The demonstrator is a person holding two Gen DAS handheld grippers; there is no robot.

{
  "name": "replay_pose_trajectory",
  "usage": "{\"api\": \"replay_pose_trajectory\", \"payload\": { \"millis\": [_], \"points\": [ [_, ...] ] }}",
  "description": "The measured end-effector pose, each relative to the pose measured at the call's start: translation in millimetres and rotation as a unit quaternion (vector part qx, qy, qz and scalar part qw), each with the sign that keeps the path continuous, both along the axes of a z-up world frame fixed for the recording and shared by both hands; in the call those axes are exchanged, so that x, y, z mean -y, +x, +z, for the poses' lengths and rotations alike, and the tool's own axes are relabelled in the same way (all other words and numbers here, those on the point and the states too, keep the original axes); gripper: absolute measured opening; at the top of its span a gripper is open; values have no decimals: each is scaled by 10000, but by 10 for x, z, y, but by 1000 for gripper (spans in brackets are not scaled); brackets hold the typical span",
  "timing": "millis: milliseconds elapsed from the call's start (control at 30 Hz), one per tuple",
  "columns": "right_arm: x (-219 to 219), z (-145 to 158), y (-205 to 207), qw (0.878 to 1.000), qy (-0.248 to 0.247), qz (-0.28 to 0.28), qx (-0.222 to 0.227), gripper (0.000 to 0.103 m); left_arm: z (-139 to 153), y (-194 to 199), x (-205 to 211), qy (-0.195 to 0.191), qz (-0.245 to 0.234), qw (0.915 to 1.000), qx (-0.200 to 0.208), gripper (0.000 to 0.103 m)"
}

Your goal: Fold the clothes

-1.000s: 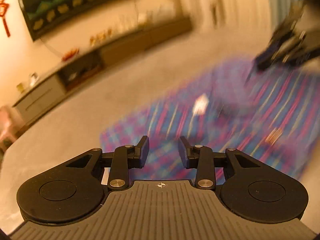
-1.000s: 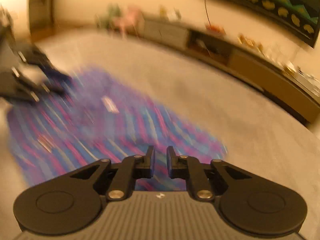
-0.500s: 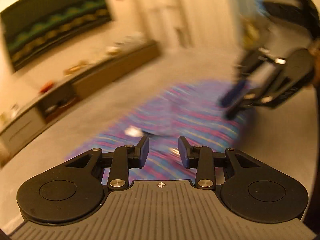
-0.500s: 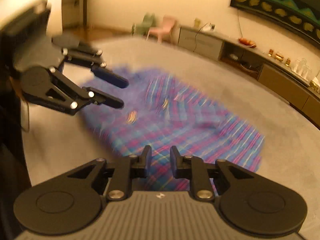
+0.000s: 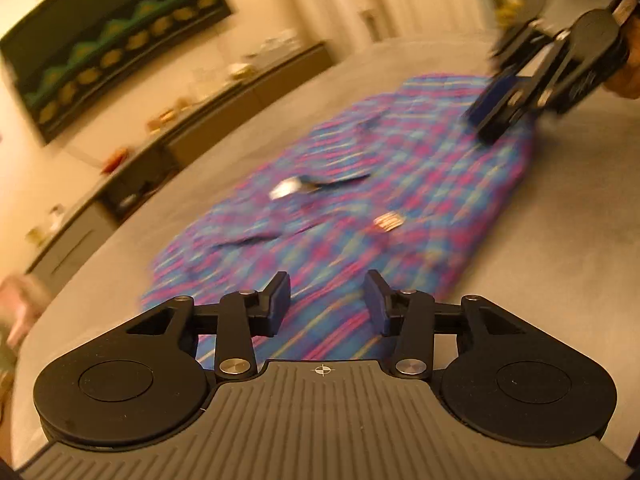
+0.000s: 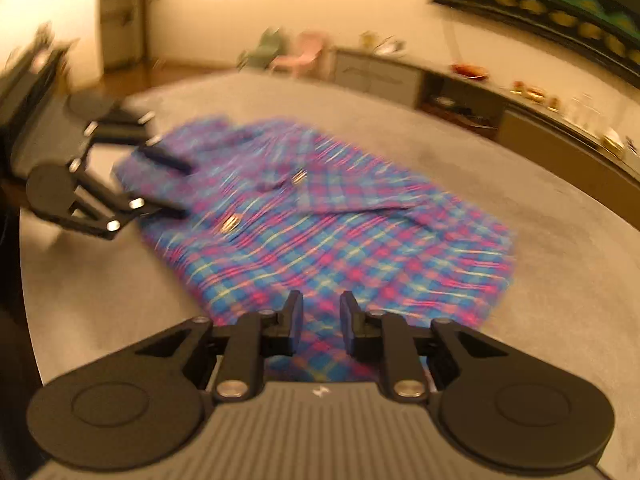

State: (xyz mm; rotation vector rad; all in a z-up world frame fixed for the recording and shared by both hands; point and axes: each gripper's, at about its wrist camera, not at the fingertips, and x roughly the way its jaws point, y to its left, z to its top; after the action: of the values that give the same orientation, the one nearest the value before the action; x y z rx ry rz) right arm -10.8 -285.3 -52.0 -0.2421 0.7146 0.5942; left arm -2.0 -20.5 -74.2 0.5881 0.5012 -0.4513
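Note:
A blue and pink plaid shirt point(image 5: 400, 184) lies flat on a grey surface point(image 5: 568, 216), collar and white label point(image 5: 286, 188) facing up. My left gripper point(image 5: 326, 300) hovers open over one end of the shirt with nothing between its fingers. At the opposite end, my right gripper point(image 6: 322, 320) is also open and holds nothing, just above the plaid shirt point(image 6: 320, 232). Each gripper shows in the other's view: the right gripper point(image 5: 486, 116) at the upper right, the left gripper point(image 6: 176, 190) at the left. Motion blur hides whether any fingertip touches cloth.
A low sideboard point(image 6: 460, 92) with small items runs along the far wall under a long dark picture point(image 5: 112, 48). Small pink and green chairs point(image 6: 296, 50) stand in the far corner. The grey surface's edge point(image 6: 24, 280) drops off at the left.
Both grippers have swung round to opposite ends of the shirt and now face each other. The right gripper's jaws have spread a little wider. The shirt has stayed flat.

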Motion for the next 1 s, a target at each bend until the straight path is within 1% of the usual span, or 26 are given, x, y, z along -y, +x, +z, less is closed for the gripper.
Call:
{"api": "replay_pose_trajectory", "payload": {
  "millis": [33, 67, 133, 167, 233, 267, 300, 333, 367, 400, 433, 467, 567, 633, 700, 767, 833, 867, 900, 967, 1000],
  "points": [
    [65, 21, 21, 9998, 115, -134, -4, 19, 16, 52, -136, -95, 253, 9996, -9, 31],
    [118, 23, 43, 9995, 150, -268, -26, 19, 0, 92, -239, -110, 438, 9989, -80, 31],
    [140, -79, 86, 9984, -233, -499, -149, 19, -39, 168, -435, -116, 788, 9965, -236, 31],
    [132, -94, 85, 9983, -292, -502, -108, 19, -61, 199, -475, -34, 861, 9959, -269, 31],
    [112, -85, 89, 9978, -389, -524, -86, 19, -38, 191, -470, 65, 896, 9958, -180, 31],
    [105, -64, 85, 9975, -410, -566, -60, 19, 11, 159, -436, 40, 841, 9964, -95, 28],
    [100, -37, 75, 9972, -421, -611, -7, 20, 62, 124, -402, 5, 776, 9970, -5, 28],
    [99, 13, 36, 9971, -374, -643, 137, 21, 128, 56, -383, -141, 576, 9982, 46, 29],
    [104, 81, -29, 9976, -235, -591, 275, 21, 159, -4, -359, -225, 383, 9990, 24, 31],
    [110, 141, -98, 9983, -76, -476, 338, 21, 184, -63, -334, -299, 194, 9994, -7, 31],
    [96, 162, -152, 9988, -18, -369, 332, 20, 167, -63, -307, -294, 18, 9995, -125, 31],
    [59, 132, -171, 9991, -101, -297, 275, 20, 111, -71, -290, -245, -91, 9992, -289, 31],
    [-66, -90, -66, 9971, -686, -321, 77, 21, 65, 215, -262, -265, 161, 9989, -349, 33],
    [-89, -89, 55, 9966, -722, -375, 131, 21, 38, 415, -245, -283, 343, 9983, -376, 34],
    [-141, -106, 262, 9952, -851, -430, 199, 21, 11, 615, -227, -301, 526, 9973, -403, 36],
    [-241, -130, 539, 9923, -1097, -451, 365, 21, -17, 814, -209, -319, 708, 9961, -430, 37],
    [-302, -180, 837, 9904, -1168, -471, 565, 21, -44, 1014, -192, -336, 890, 9944, -457, 37],
    [-330, -207, 985, 9894, -1195, -495, 662, 23, -57, 1114, -183, -345, 981, 9935, -471, 38],
    [-347, -237, 1124, 9888, -1177, -564, 728, 25, -71, 1214, -174, -354, 1072, 9924, -484, 38],
    [-346, -265, 1355, 9896, -1002, -728, 732, 26, -98, 1413, -156, -372, 1254, 9901, -510, 39],
    [-336, -277, 1458, 9900, -896, -816, 726, 28, -112, 1513, -147, -380, 1344, 9888, -524, 39]
  ]
}}
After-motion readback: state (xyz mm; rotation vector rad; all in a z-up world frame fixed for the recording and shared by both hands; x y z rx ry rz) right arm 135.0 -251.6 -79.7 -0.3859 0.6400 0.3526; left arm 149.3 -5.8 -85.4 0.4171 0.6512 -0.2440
